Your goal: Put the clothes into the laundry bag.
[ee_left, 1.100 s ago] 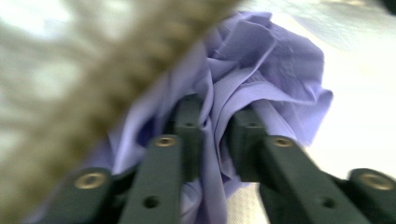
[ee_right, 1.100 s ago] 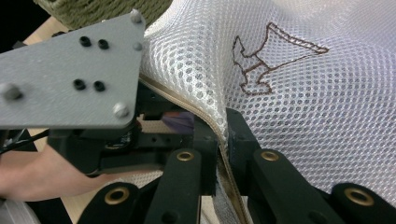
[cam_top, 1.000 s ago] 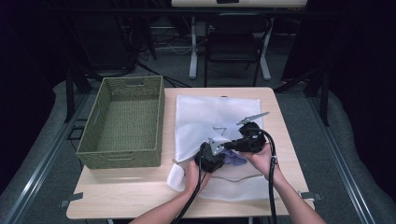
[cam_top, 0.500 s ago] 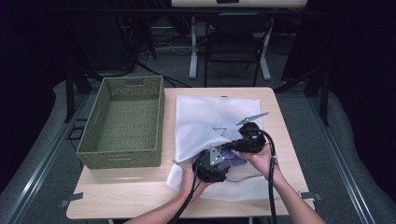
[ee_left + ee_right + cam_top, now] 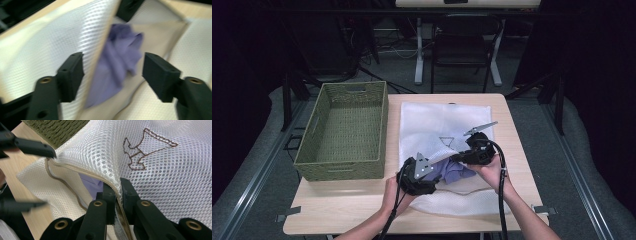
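One purple garment (image 5: 117, 62) lies inside mesh bag (image 5: 442, 125), directly ahead of left tool (image 5: 112, 75), jaws wide, empty. Right tool (image 5: 118, 195) clamps bag's zipper edge (image 5: 75, 171), lifting it.

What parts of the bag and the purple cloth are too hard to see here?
- Purple cloth: blurred in the left gripper view, so what garment it is stays unclear; in the high view the mesh bag and both tongs cover most of it.
- Bag's inside: hidden by its mesh in the right gripper view.
- Bag's near edge: hidden behind the hands in the high view.
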The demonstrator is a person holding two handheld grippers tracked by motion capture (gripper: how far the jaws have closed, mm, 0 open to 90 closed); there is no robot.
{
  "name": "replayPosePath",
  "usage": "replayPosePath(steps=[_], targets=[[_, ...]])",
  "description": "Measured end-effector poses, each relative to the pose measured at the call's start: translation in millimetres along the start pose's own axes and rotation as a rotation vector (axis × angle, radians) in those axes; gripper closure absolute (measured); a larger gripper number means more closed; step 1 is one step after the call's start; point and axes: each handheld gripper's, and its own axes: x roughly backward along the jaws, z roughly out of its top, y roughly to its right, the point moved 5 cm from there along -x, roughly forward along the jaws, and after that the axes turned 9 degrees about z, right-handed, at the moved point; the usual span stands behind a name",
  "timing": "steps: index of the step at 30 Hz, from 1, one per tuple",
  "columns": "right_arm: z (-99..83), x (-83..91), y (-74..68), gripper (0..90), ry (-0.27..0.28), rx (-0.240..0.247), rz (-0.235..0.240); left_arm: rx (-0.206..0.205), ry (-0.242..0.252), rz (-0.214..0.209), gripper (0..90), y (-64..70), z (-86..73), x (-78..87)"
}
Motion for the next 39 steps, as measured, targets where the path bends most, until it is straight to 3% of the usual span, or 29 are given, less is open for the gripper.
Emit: replayPosePath(steps=[3, 6, 9, 15, 25, 30, 35, 39], targets=[[-1.0, -1.3, -0.5, 84.0, -0.007, -0.002, 0.002, -0.001, -0.029, 0.039, 36.4, -15.1, -7.5, 3.1], [-0.5, -1.3, 0.1, 83.9, -0.004, 0.005, 0.002, -0.007, -0.066, 0.046, 36.9, -21.6, -17.2, -0.1], [0.5, -2.5, -0.5, 83.8, -0.009, 0.009, 0.003, -0.04, -0.09, 0.075, 39.8, -24.0, -24.0, -5.7], [0.2, -4.5, -4.4, 83.4, -0.016, 0.021, 0.0, -0.043, -0.098, 0.097, 49.9, -27.8, -24.4, -14.7], [-1.6, -1.0, -9.1, 82.7, -0.018, 0.033, -0.022, -0.045, -0.104, 0.08, 68.4, -25.7, -25.4, -23.6], [-2.3, 0.0, -9.7, 81.5, -0.021, 0.041, -0.023, -0.052, -0.098, 0.083, 84.3, -26.1, -23.9, -24.8], [-4.8, -0.2, -9.4, 75.4, -0.03, 0.047, -0.03, -0.021, -0.101, 0.045, 86.7, -30.4, -23.8, -22.0], [-8.8, 3.8, -11.3, 69.3, -0.058, 0.101, -0.079, -0.004, -0.099, 0.026, 86.8, -34.2, -22.8, -18.0]])
